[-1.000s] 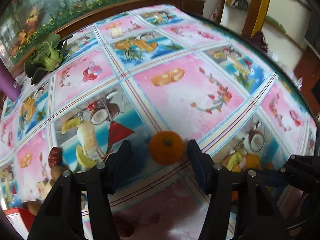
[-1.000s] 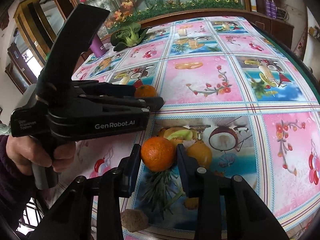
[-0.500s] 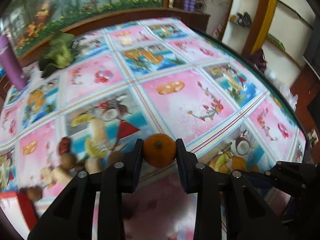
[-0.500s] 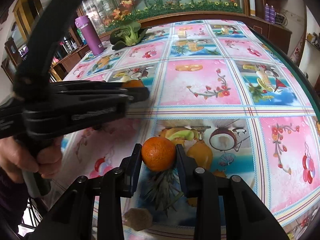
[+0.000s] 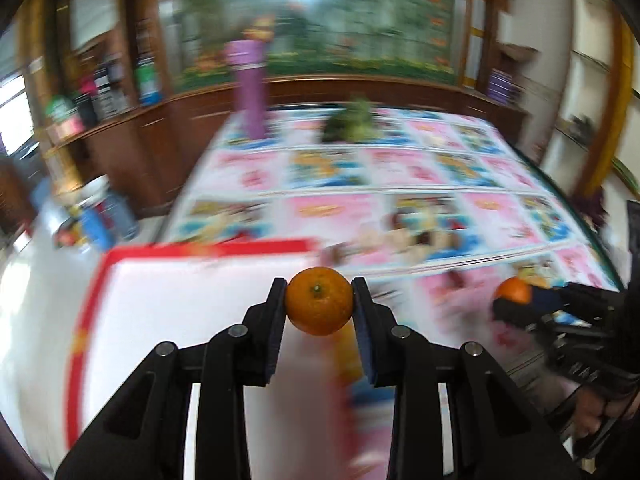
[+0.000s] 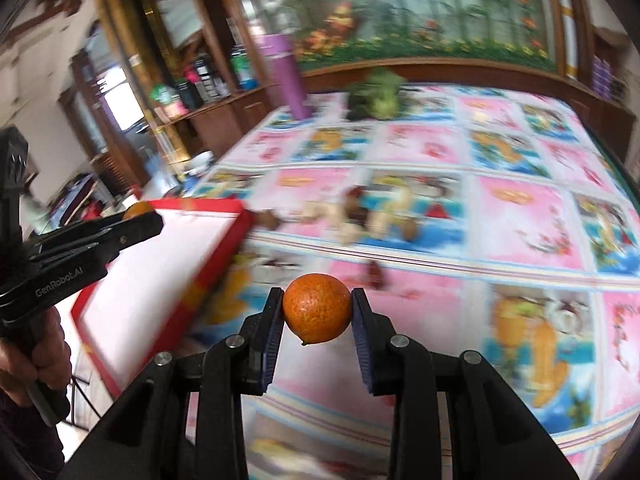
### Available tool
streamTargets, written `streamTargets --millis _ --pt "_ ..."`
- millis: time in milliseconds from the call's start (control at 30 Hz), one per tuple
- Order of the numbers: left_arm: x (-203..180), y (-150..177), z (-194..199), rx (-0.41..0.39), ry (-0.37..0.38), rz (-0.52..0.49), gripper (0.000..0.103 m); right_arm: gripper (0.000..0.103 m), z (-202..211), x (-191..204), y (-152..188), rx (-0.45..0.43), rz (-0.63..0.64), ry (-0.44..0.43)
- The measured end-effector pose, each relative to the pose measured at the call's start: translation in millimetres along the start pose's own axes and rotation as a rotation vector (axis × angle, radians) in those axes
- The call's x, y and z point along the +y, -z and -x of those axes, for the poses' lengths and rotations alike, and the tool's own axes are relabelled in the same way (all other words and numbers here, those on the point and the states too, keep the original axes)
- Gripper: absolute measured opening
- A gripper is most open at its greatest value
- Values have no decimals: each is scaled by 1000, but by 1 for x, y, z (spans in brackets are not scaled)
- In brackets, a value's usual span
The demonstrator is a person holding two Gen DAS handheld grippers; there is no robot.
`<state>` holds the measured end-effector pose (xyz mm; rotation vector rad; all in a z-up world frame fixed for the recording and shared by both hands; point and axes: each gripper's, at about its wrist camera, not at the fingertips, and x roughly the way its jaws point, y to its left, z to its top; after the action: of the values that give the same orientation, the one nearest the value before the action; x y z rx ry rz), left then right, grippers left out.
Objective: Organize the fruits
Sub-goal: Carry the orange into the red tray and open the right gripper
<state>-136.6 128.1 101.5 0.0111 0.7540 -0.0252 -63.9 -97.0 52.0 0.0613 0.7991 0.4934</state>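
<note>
My left gripper (image 5: 319,307) is shut on an orange (image 5: 319,301) and holds it in the air over a white tray with a red rim (image 5: 168,304). My right gripper (image 6: 317,310) is shut on a second orange (image 6: 316,307), lifted above the patterned tablecloth (image 6: 516,216) just right of the tray (image 6: 160,264). In the right wrist view the left gripper (image 6: 132,220) shows at the left, its orange (image 6: 137,210) peeking over the tray. The right gripper's orange (image 5: 514,290) appears at the right of the left wrist view. Both views are motion-blurred.
Several small brownish and pale items (image 6: 360,212) lie in a row on the cloth beyond the tray. A purple bottle (image 6: 285,74) and a leafy green vegetable (image 6: 376,96) stand at the far edge. Wooden shelves (image 6: 192,92) with bottles line the left. A hand (image 6: 36,364) grips the left tool.
Both grippers have lifted their oranges off the table and swung left toward the red-rimmed tray. The left gripper, open a second ago, closed on its orange.
</note>
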Motion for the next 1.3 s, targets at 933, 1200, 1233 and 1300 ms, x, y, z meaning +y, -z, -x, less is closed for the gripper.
streamTargets --millis 933,1200,1233,1300 --pt "104 88 -7 149 -319 124 43 34 -74 165 34 185 264 -171" --pt "99 81 11 79 -402 86 69 49 -43 142 19 29 219 -122" --pt "99 81 11 77 -402 88 69 50 -40 135 17 15 201 -102" --pt "99 81 13 73 -406 88 69 50 -41 124 16 12 174 -50"
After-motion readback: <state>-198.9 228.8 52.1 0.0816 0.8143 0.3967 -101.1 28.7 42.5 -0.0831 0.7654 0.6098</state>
